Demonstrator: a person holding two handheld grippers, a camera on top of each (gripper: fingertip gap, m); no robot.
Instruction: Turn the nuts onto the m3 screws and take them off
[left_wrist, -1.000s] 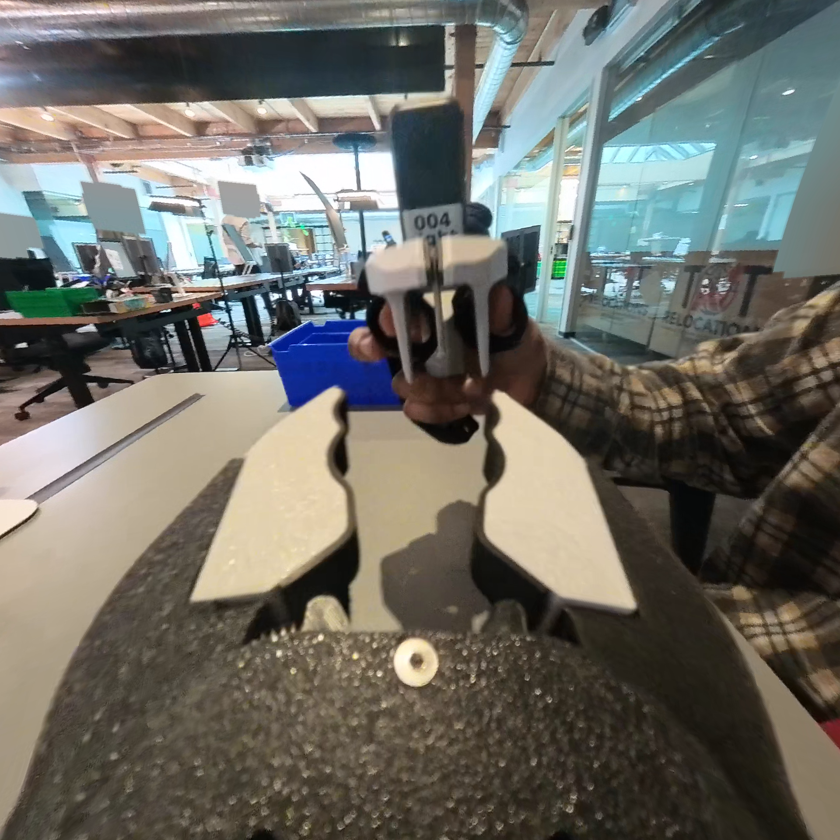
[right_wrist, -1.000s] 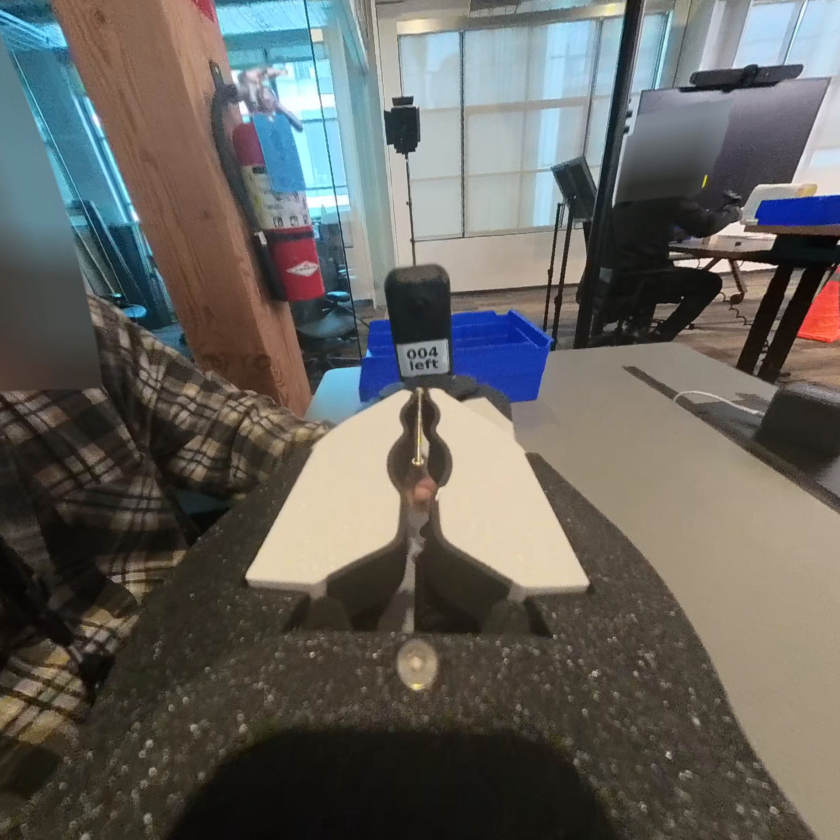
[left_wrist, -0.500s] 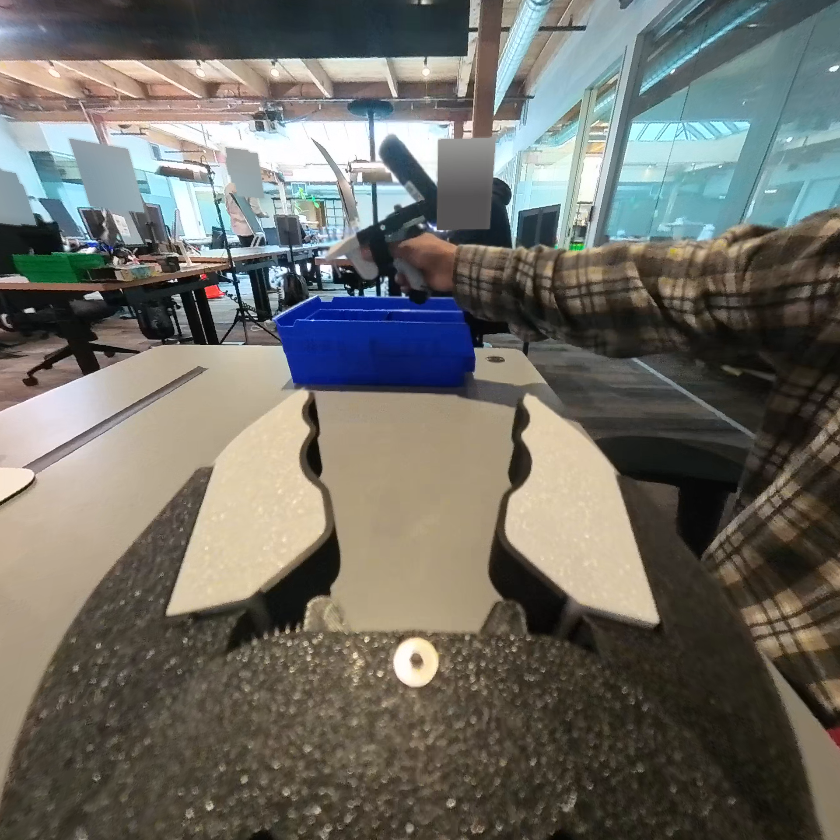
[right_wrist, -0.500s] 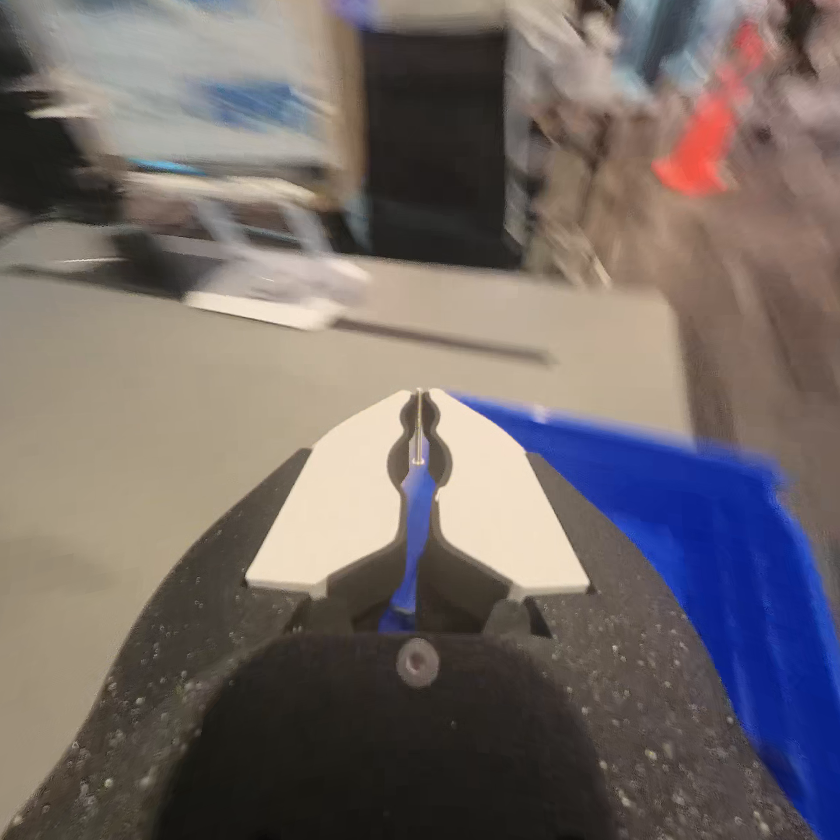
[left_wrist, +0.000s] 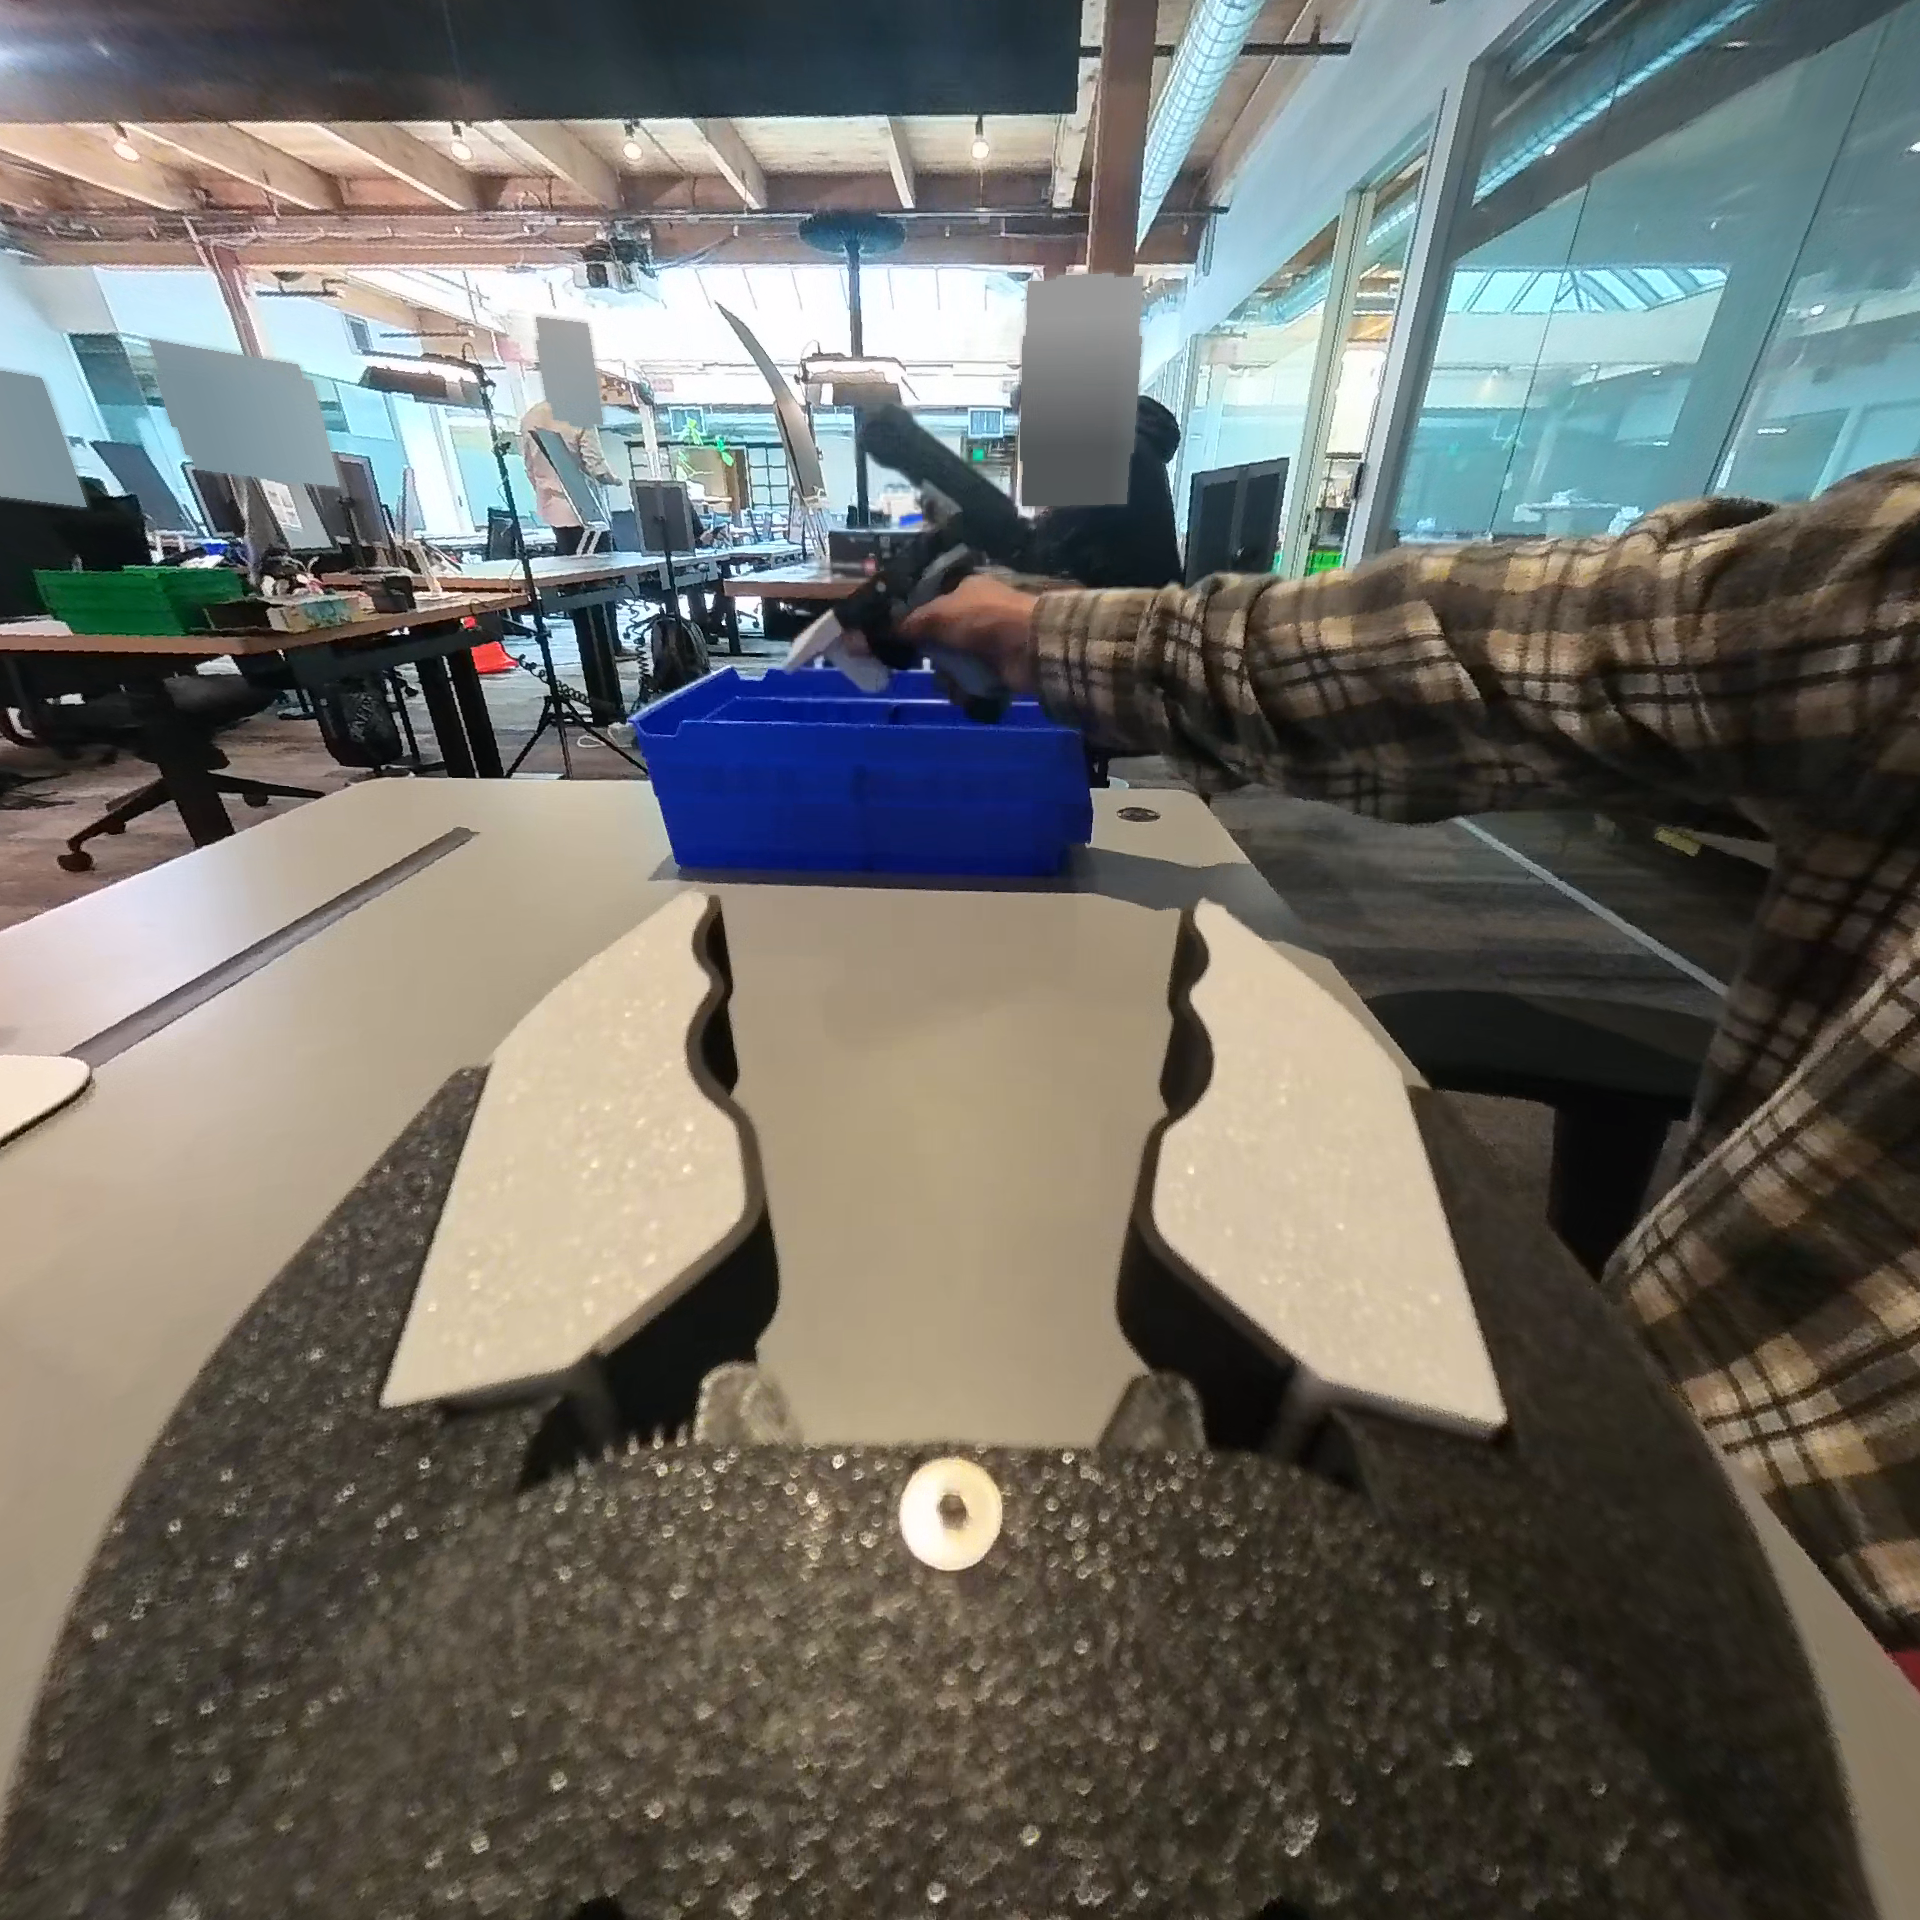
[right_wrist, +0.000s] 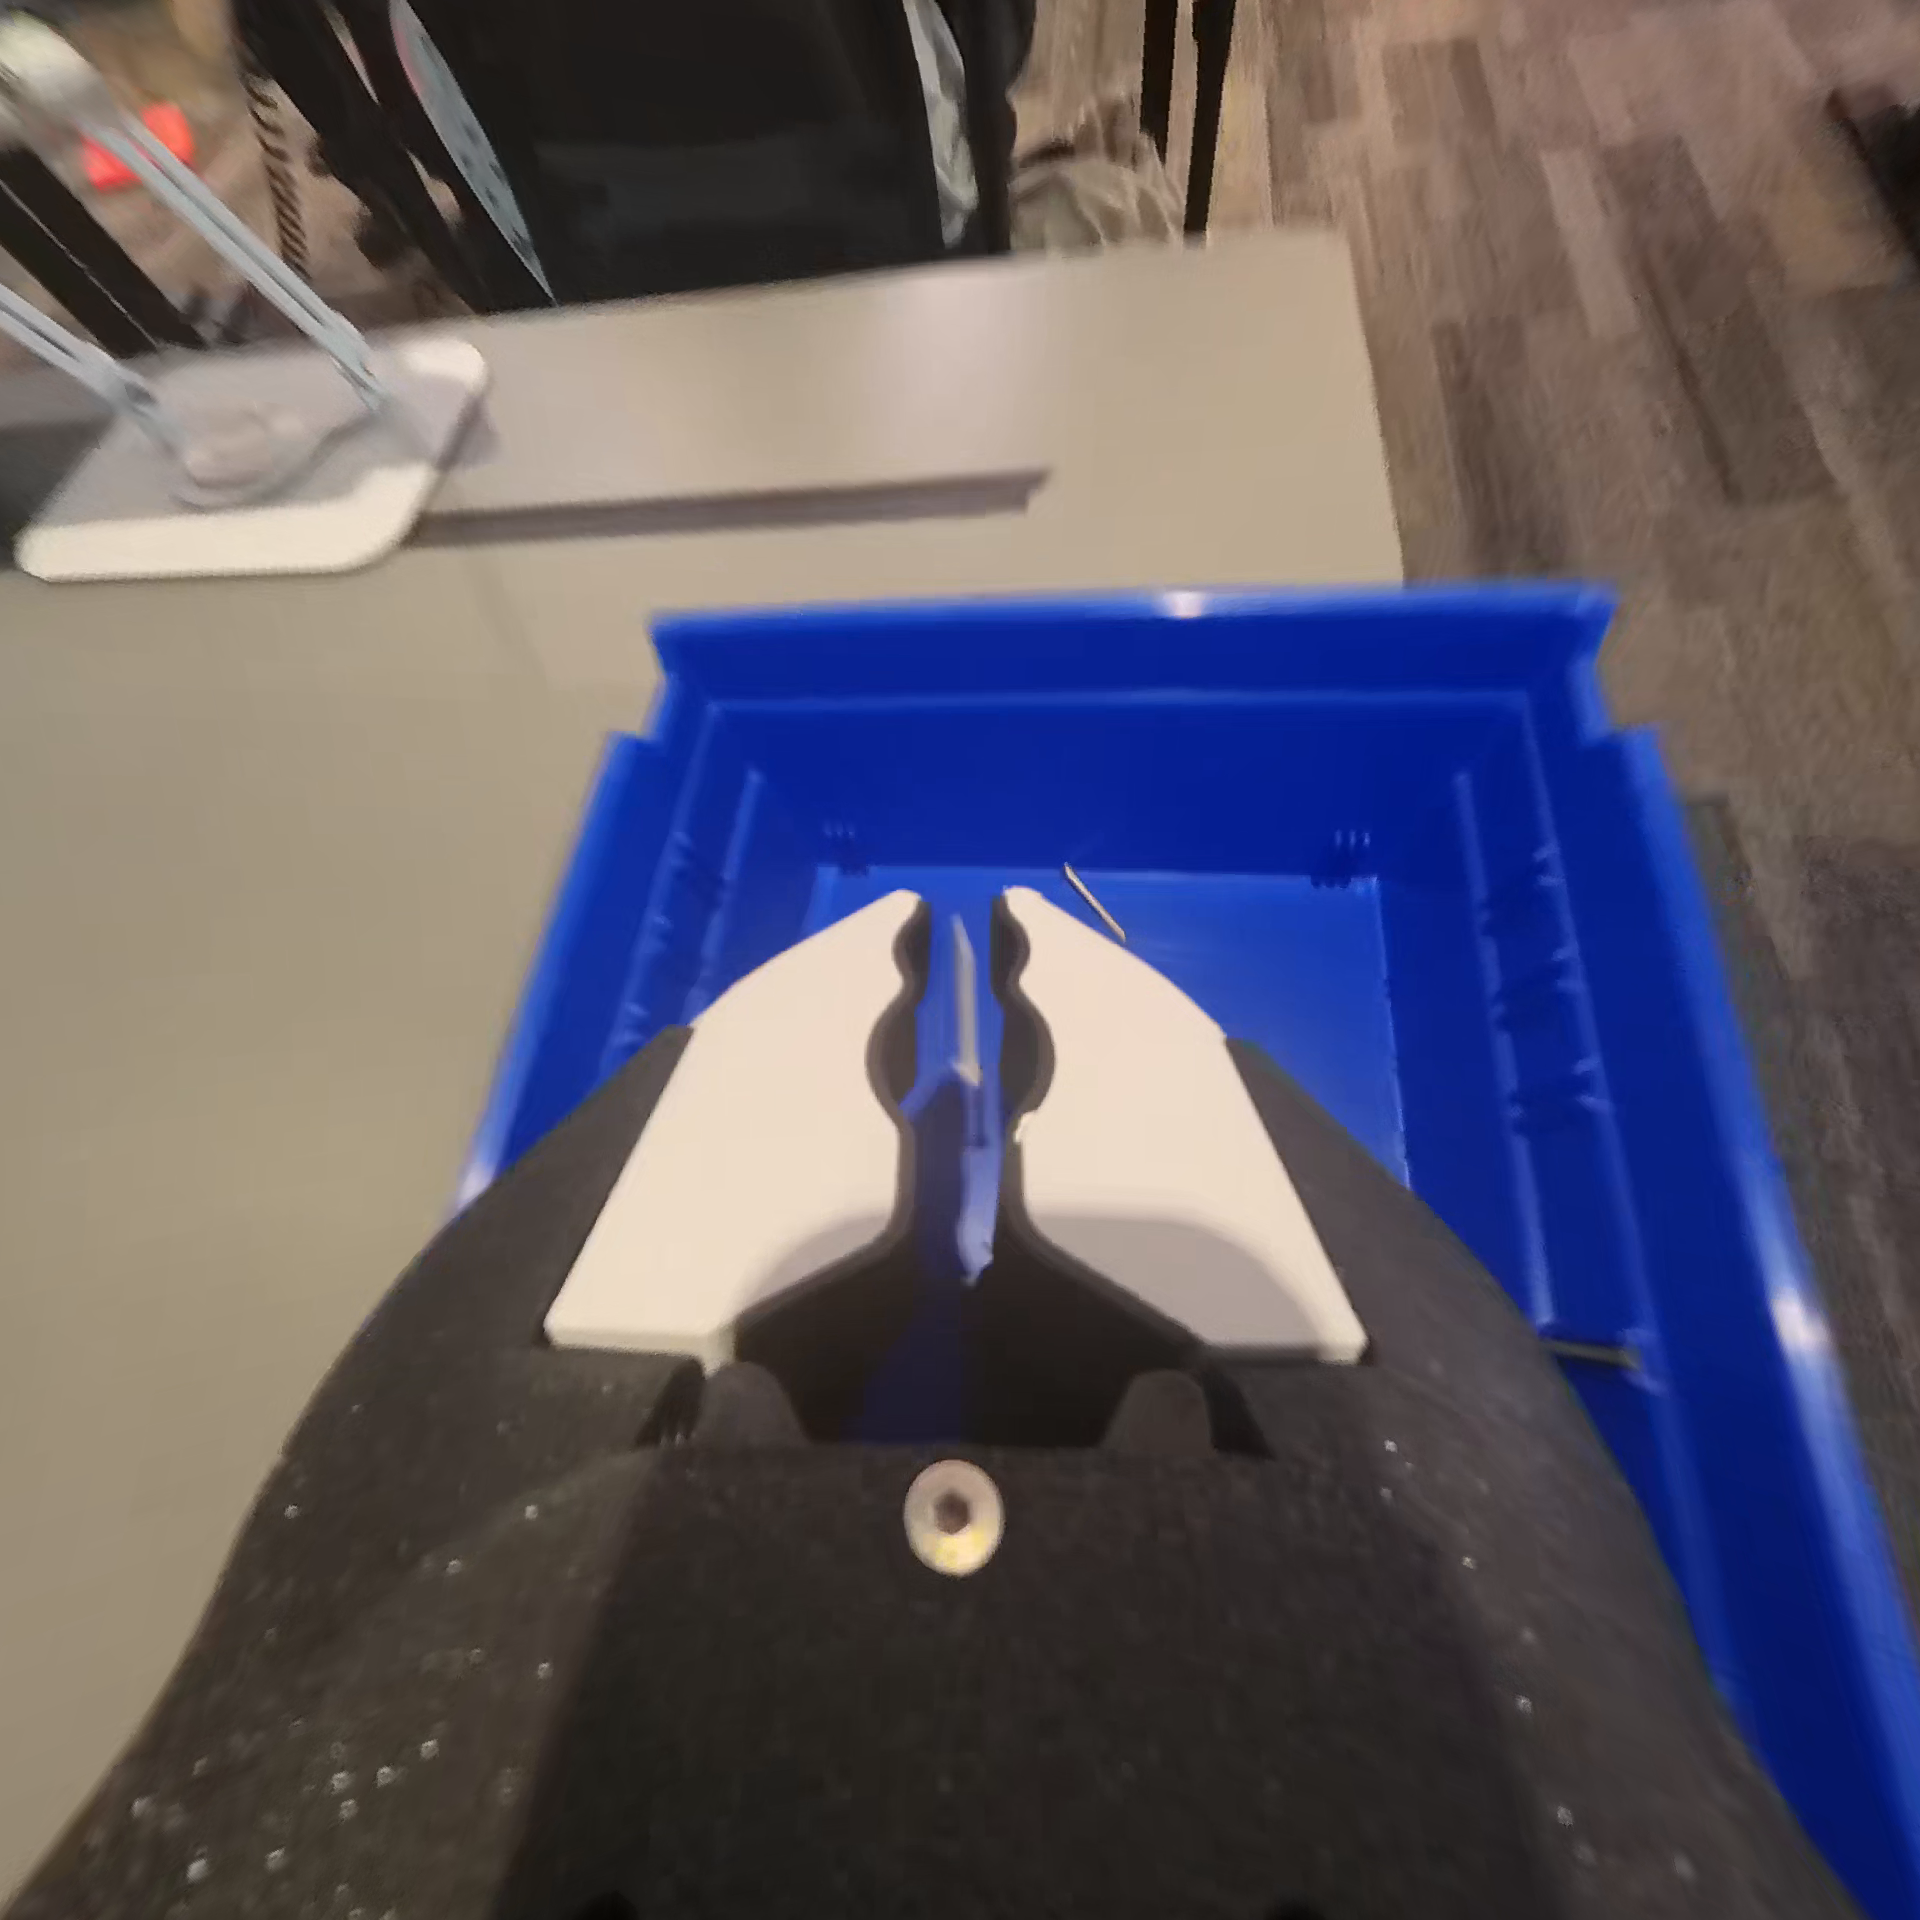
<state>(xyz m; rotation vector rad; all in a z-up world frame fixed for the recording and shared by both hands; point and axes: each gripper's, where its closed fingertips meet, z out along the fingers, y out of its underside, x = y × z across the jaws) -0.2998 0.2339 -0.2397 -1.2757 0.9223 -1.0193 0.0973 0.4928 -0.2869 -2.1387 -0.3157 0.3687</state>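
Note:
A blue bin (left_wrist: 862, 790) stands at the far edge of the grey table (left_wrist: 260, 1039). My left gripper (left_wrist: 951, 914) is wide open and empty, low over the table in front of the bin. My right gripper (right_wrist: 961, 904) points down into the bin (right_wrist: 1143, 665), its jaws slightly apart. A thin metal screw (right_wrist: 964, 997) shows blurred in the gap between them, and I cannot tell if it touches a finger. A second screw (right_wrist: 1093, 904) lies on the bin floor by the far wall. The right gripper also shows in the left wrist view (left_wrist: 831, 655), above the bin. No nut is visible.
A white stand base (right_wrist: 249, 488) sits on the table left of the bin, by a dark slot (right_wrist: 727, 499). A plaid sleeve (left_wrist: 1455, 675) reaches across from the right. The table edge and the floor (right_wrist: 1662, 312) lie just beyond the bin. Tip to tip, the grippers are about 50 cm apart.
The right gripper swung away from in front of the left gripper to above the bin and tipped down. Its jaws, shut on the screw before, have parted. The left jaws opened wider.

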